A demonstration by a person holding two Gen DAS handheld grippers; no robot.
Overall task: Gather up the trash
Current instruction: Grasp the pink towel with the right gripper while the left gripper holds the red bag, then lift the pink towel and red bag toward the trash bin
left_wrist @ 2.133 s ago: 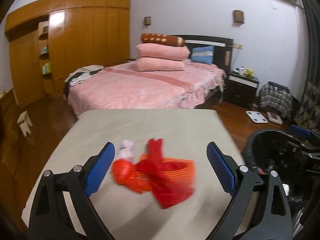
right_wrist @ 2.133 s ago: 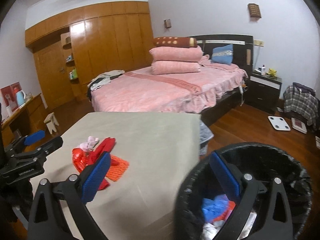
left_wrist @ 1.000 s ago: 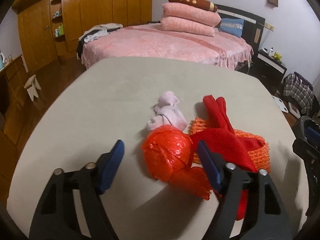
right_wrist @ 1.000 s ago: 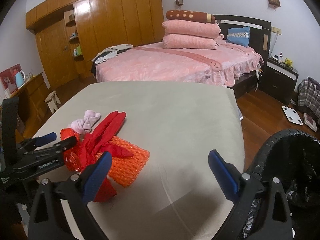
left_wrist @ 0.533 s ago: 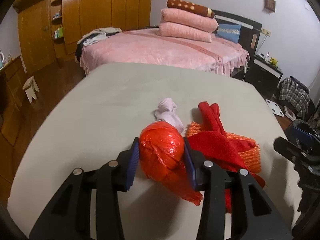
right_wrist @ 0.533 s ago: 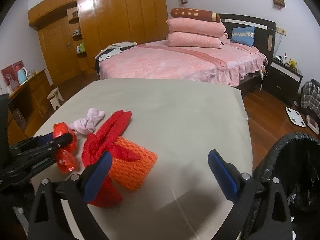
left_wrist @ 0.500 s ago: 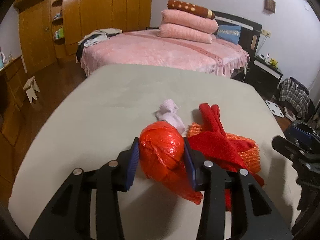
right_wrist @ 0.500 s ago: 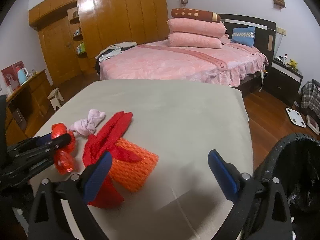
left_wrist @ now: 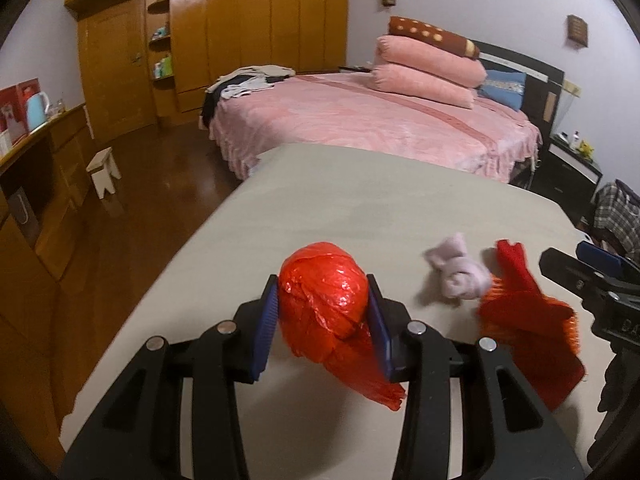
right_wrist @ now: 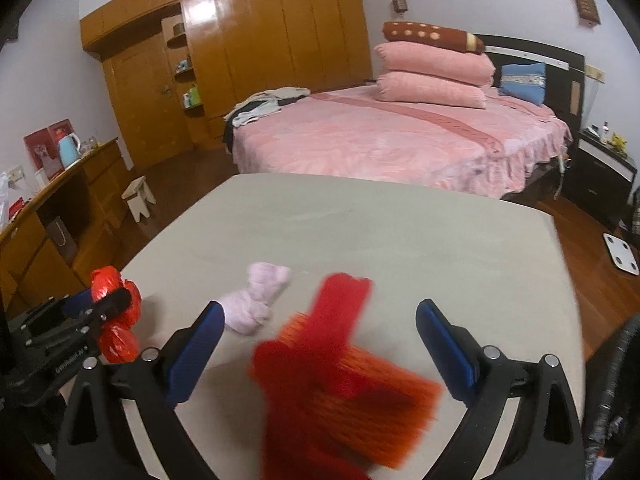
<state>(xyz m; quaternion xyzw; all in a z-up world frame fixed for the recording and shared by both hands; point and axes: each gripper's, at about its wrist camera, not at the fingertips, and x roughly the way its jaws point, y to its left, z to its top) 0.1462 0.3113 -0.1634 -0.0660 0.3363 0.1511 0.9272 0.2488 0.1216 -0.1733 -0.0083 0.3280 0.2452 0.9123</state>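
Now the left gripper is clenched on a crumpled red plastic bag: its 2 blue pads press the bag's rounded body from either side, and a loose tail of the plastic hangs down past the right-hand pad. Seen from the right wrist camera, the bag sits at the left edge of the grey table, caught in that gripper.

The right gripper is released, its jaws spread wide. Between and just below them lies a blurred heap of red cloth on top of an orange mesh piece; the pads touch neither. In the left wrist view the red cloth and the orange mesh lie to the right of the held bag, apart from it.

A small pale pink knotted rag rests on the table just beyond the right gripper's left finger, beside the red cloth. From the left camera it lies between the bag and the red cloth.
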